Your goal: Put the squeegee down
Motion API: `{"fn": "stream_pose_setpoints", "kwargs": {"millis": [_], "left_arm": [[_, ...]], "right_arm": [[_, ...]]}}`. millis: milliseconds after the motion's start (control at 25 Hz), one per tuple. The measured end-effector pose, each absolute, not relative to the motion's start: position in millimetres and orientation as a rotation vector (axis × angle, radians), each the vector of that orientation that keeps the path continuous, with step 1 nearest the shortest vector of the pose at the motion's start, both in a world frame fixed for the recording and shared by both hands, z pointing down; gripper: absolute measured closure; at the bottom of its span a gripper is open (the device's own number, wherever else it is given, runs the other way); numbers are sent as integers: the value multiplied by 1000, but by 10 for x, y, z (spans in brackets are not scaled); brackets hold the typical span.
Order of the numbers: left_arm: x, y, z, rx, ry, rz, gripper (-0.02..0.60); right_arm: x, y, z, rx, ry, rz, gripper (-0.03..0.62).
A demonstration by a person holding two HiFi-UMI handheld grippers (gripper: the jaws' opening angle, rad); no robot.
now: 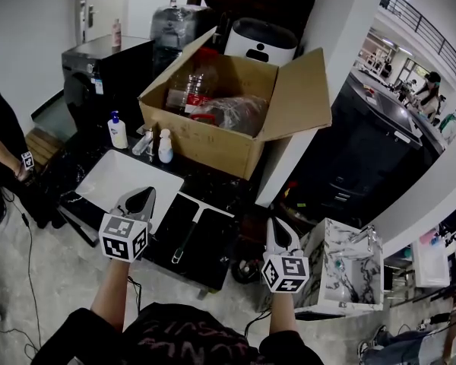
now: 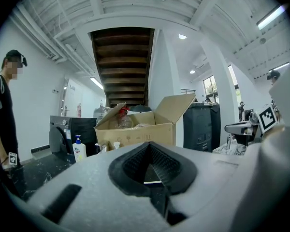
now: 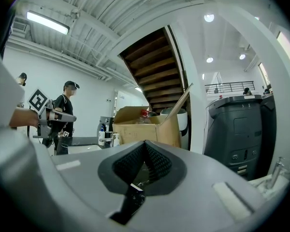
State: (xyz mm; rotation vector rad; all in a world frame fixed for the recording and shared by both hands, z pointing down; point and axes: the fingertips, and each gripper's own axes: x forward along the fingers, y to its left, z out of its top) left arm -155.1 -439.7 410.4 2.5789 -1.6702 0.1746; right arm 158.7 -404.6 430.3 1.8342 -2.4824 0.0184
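Observation:
The squeegee (image 1: 185,242) lies flat on the black countertop (image 1: 220,249), its dark handle towards me and its blade across the far end. My left gripper (image 1: 143,198) hovers just left of it, over the edge of the white sink, shut and empty. The same jaws (image 2: 150,145) meet at their tips in the left gripper view, with nothing between them. My right gripper (image 1: 277,225) hangs to the right of the squeegee, past the counter's edge. It (image 3: 145,144) also looks shut and holds nothing. Neither gripper touches the squeegee.
A white sink basin (image 1: 121,179) sits left of the squeegee. Behind it stand a soap bottle (image 1: 118,130), small bottles (image 1: 165,147) and a large open cardboard box (image 1: 235,124). A marble-patterned box (image 1: 351,265) stands at the right. A person (image 1: 1,139) stands at the far left.

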Motion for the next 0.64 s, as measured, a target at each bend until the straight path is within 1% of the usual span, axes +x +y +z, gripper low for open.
{"fn": "stream_pose_setpoints", "kwargs": {"millis": [640], "left_arm": [[-1529,-4322,4052,2621,-1639,143,578]], "right_arm": [[1556,-4057,4224,1830,-2482,-12,589]]}}
